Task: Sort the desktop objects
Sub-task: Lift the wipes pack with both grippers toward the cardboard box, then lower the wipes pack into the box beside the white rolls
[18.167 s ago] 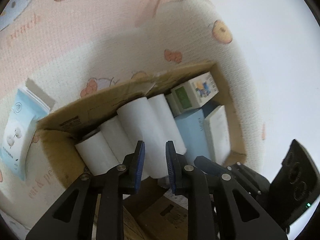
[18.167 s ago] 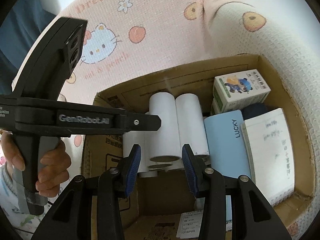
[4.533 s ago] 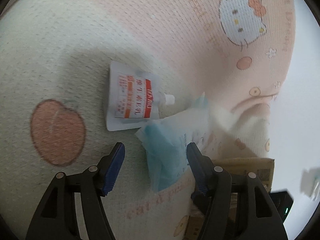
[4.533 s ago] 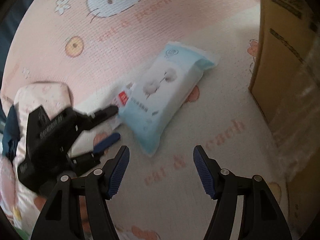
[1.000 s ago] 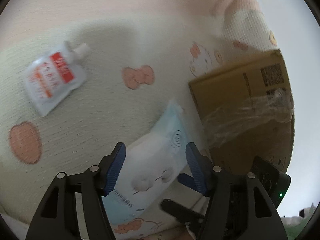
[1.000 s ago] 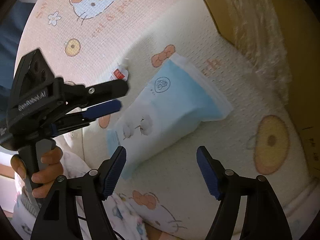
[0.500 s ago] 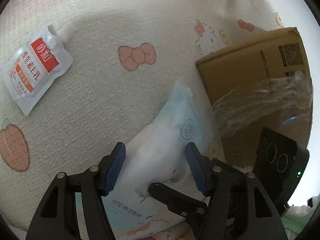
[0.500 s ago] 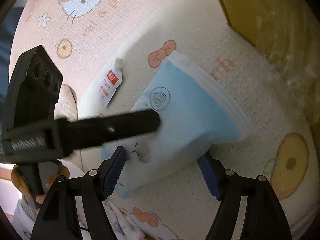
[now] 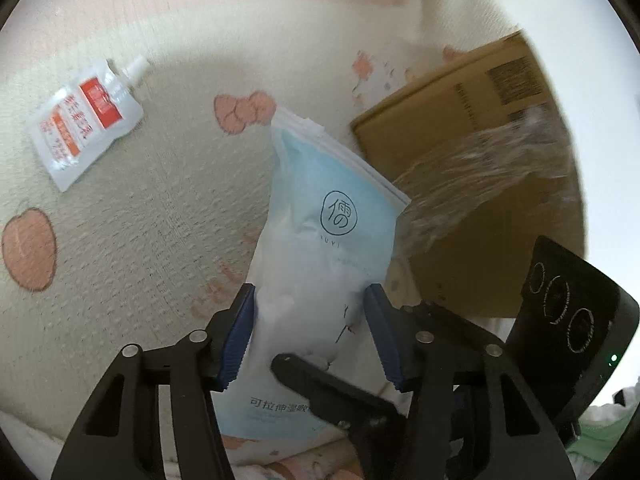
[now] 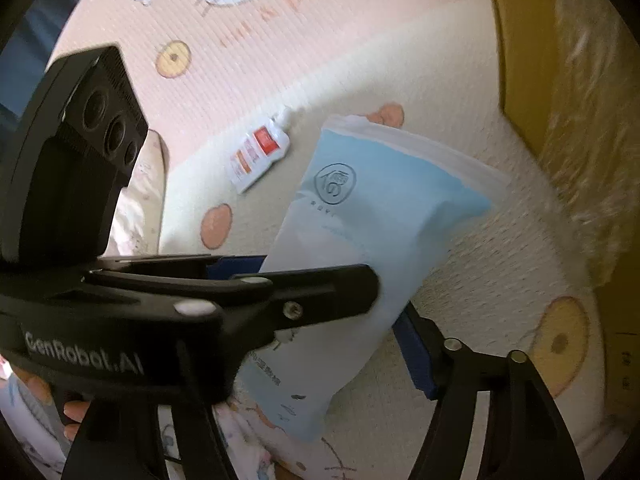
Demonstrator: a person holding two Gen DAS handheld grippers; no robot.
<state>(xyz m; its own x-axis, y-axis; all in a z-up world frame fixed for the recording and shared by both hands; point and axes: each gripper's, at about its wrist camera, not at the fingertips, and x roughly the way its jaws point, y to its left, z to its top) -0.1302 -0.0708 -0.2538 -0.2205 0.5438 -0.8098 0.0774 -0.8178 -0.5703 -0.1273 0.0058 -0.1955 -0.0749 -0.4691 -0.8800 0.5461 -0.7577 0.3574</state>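
Observation:
A light blue wet-wipe pack (image 9: 320, 264) lies on the cream and pink blanket; it also shows in the right wrist view (image 10: 360, 240). My left gripper (image 9: 312, 336) has its blue pads against both sides of the pack. My right gripper (image 10: 340, 344) straddles the same pack from the other side; only its right pad (image 10: 416, 356) shows, the left one is hidden behind the left gripper's arm. A white and red spout pouch (image 9: 84, 120) lies flat to the far left, also in the right wrist view (image 10: 260, 152).
A cardboard box (image 9: 480, 152) with crumpled clear tape (image 9: 476, 184) stands right of the pack, and fills the right edge in the right wrist view (image 10: 560, 80). The blanket (image 9: 140, 220) covers the whole surface.
My left gripper has moved in over the pack and its jaws have narrowed onto it. The right gripper has closed in on the pack's other side.

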